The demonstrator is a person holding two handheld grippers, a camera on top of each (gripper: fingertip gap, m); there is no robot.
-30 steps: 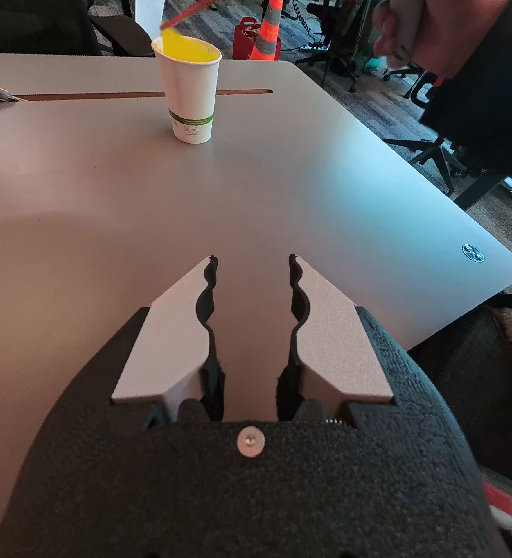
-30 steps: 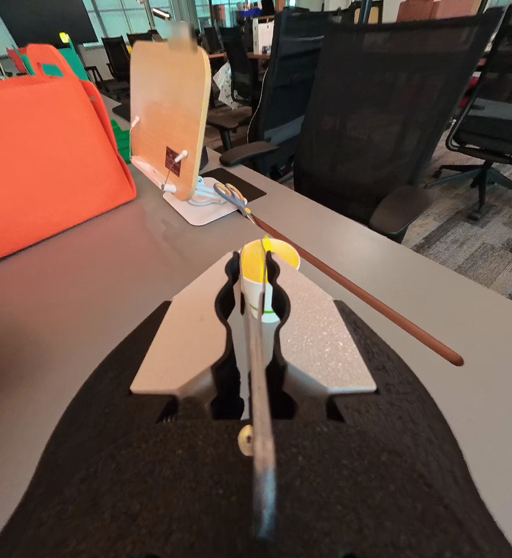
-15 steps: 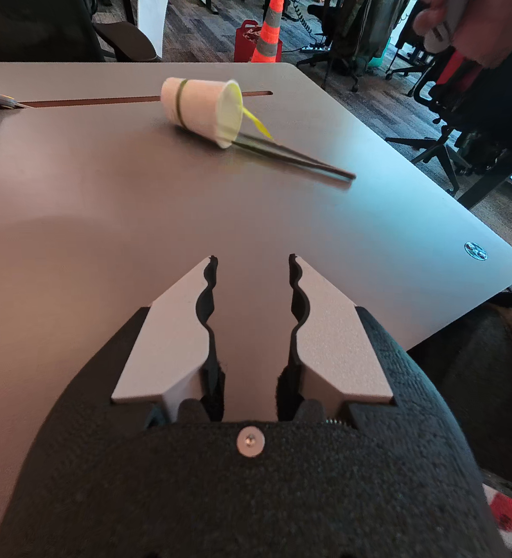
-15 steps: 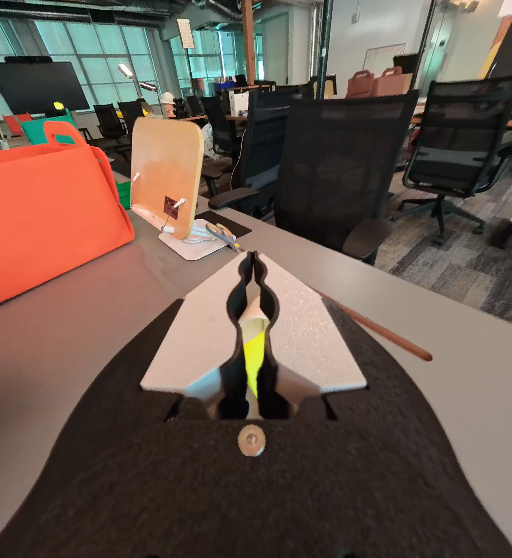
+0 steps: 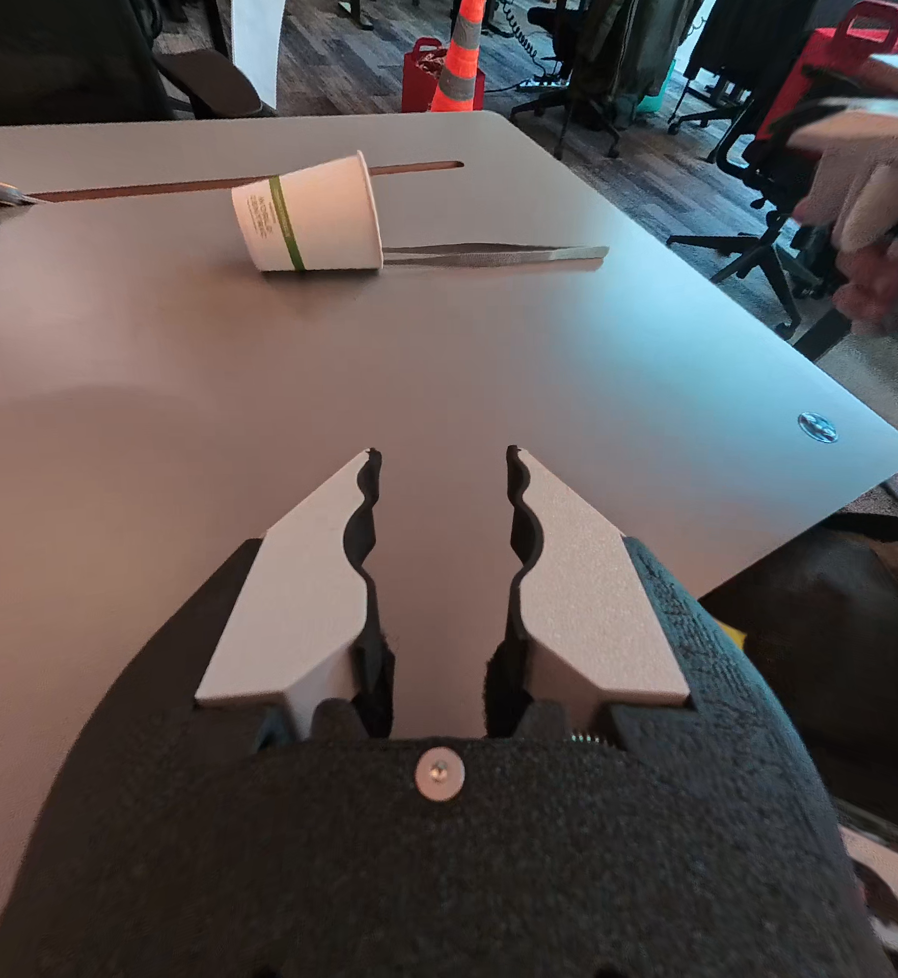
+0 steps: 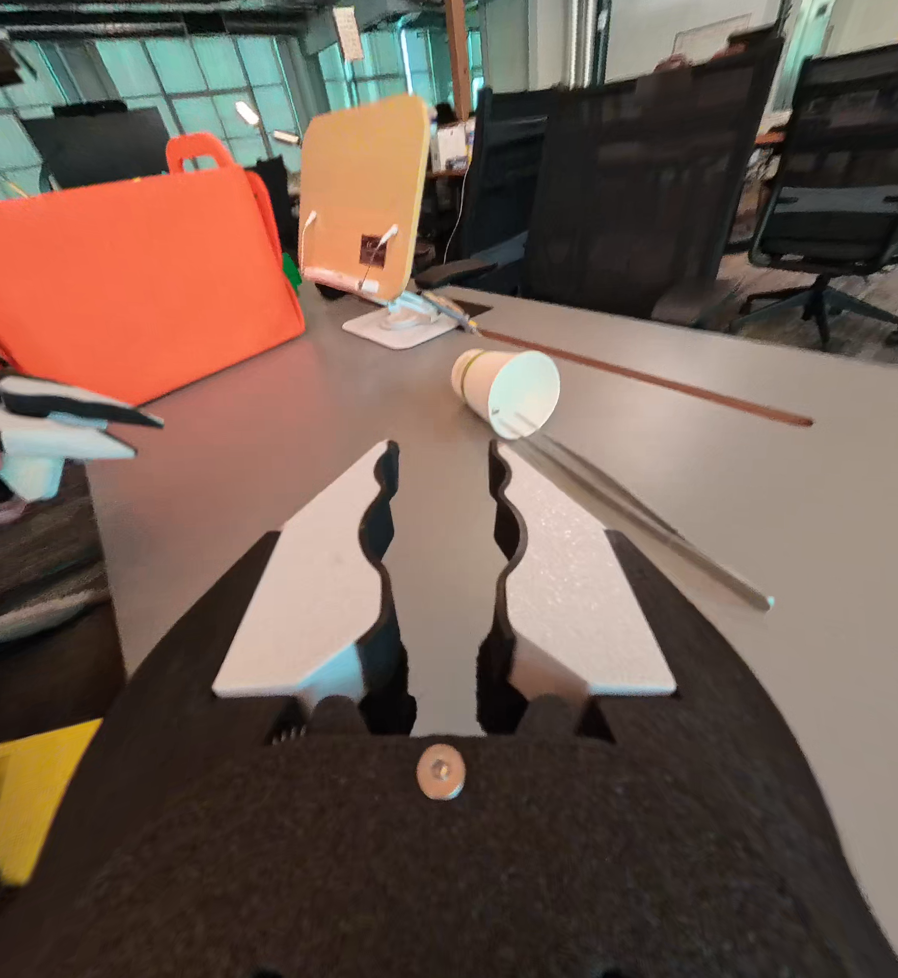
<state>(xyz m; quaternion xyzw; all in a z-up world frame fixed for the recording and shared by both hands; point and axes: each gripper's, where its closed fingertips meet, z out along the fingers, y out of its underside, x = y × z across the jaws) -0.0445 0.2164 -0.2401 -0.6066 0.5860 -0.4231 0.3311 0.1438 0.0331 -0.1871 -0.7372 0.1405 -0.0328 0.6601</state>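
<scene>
A white paper cup (image 5: 311, 217) with a green band lies on its side on the grey table (image 5: 436, 360); it also shows in the right wrist view (image 6: 507, 391). Long metal tweezers (image 5: 494, 255) lie on the table with their tips inside the cup mouth, also seen in the right wrist view (image 6: 637, 521). My left gripper (image 5: 440, 452) is open and empty, low over the table, well short of the cup. My right gripper (image 6: 442, 447) is open and empty, just left of the tweezers. The left gripper shows blurred at the left edge of the right wrist view (image 6: 60, 423).
An orange felt bag (image 6: 118, 286) and a wooden stand on a white base (image 6: 367, 211) sit at the table's far side. A long slot (image 6: 647, 378) runs across the table behind the cup. Office chairs (image 6: 621, 201) ring the table. A traffic cone (image 5: 460, 58) stands beyond. My hands' fingertips stand some 25 cm from each other.
The cup tipped from upright onto its side. My right gripper let go of the tweezers, opened and pulled back; the tweezers now lie on the table. The left gripper has not moved.
</scene>
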